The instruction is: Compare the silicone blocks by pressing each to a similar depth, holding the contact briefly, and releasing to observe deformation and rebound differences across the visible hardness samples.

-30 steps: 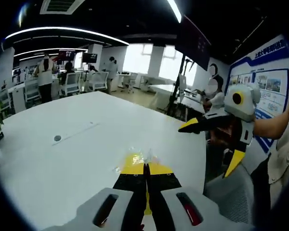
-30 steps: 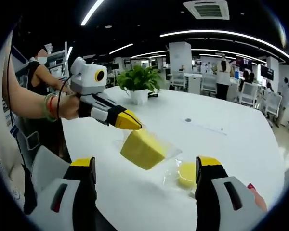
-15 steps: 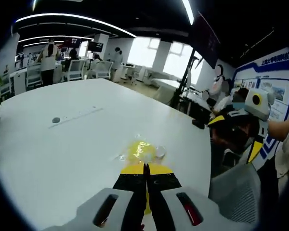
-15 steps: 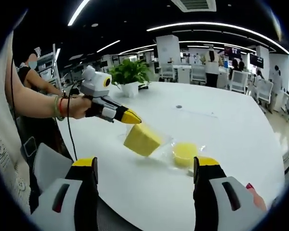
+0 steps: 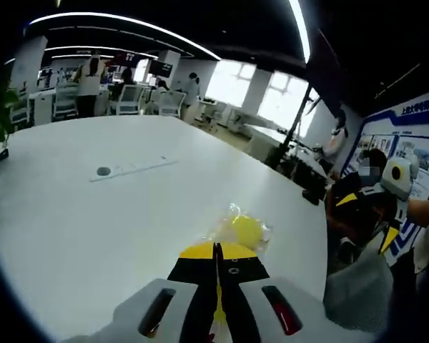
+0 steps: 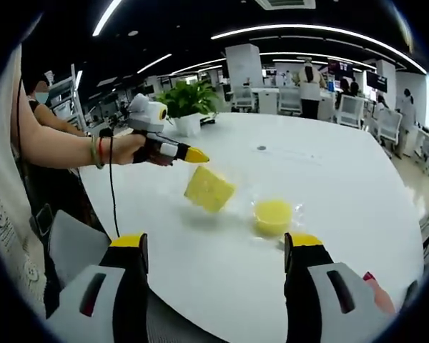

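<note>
Pinching the yellow rectangular silicone block (image 6: 209, 189) clear of the white bench (image 6: 329, 186), the left tongs (image 6: 200, 156) should lower it beside the round yellow bagged silicone sample (image 6: 272, 215), leaving the spread right tongs (image 6: 214, 246) to press each evenly.

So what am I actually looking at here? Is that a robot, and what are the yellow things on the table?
No robot: a person holds a two-jaw gripper in each hand, and each gripper carries a fisheye camera looking along its own jaws. In the right gripper view, the two grey, yellow-tipped jaws of the right gripper stand wide apart at the bottom. Beyond them lies a white table with two yellow samples: a square block, tilted up, and a round block in clear wrap. The left gripper, in the person's hand, has its closed tip at the top of the square block, apparently pinching its clear wrap. The left gripper view shows those closed jaws from behind, with the round block just beyond.
</note>
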